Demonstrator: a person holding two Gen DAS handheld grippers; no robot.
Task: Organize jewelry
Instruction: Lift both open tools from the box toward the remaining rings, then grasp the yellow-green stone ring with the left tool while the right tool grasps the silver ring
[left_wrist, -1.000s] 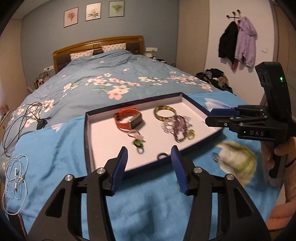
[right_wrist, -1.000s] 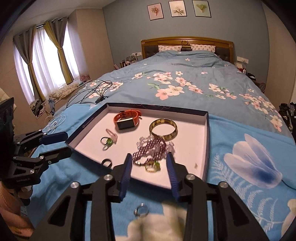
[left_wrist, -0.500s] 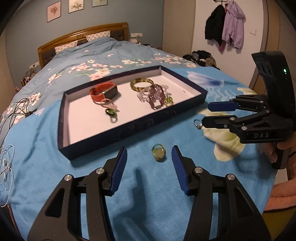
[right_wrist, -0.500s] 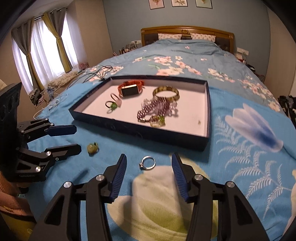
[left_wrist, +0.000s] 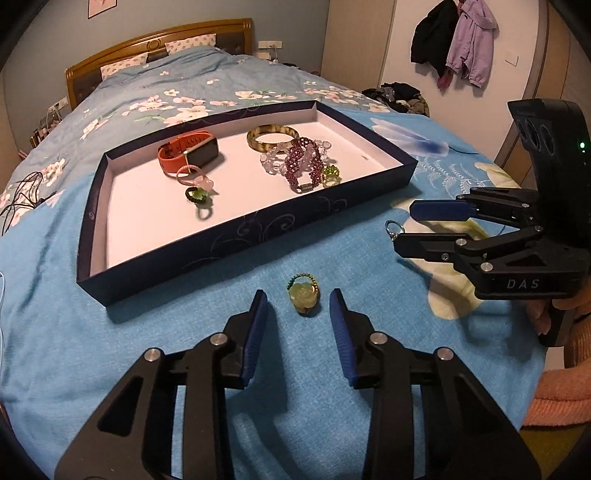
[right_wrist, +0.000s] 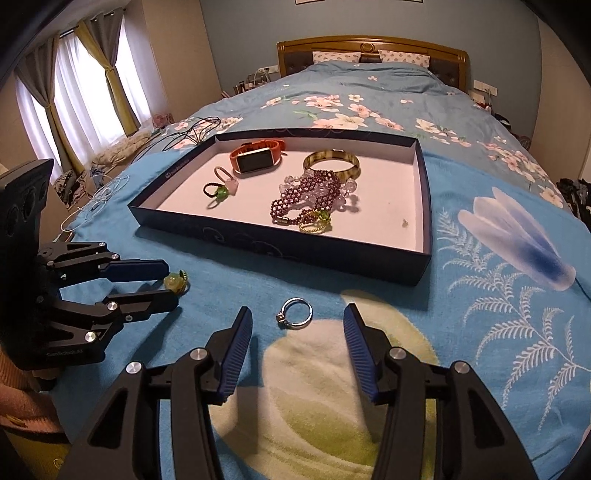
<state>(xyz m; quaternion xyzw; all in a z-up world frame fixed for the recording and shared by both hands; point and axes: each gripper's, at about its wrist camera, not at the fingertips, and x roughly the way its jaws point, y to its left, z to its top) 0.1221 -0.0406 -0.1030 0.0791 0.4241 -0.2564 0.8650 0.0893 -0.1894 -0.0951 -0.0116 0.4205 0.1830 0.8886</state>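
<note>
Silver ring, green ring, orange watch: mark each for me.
silver ring (right_wrist: 295, 313), right wrist view, on its band
green ring (left_wrist: 303, 294), left wrist view, on its stone
orange watch (left_wrist: 188, 157), left wrist view, on its strap

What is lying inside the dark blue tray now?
The tray holds an orange watch, a bangle, purple beads, clear beads partly covered by them, and small rings.

Two rings (right_wrist: 295, 314) (left_wrist: 303, 294) lie on the bedspread (left_wrist: 147, 350) before the tray (left_wrist: 258, 229).
</note>
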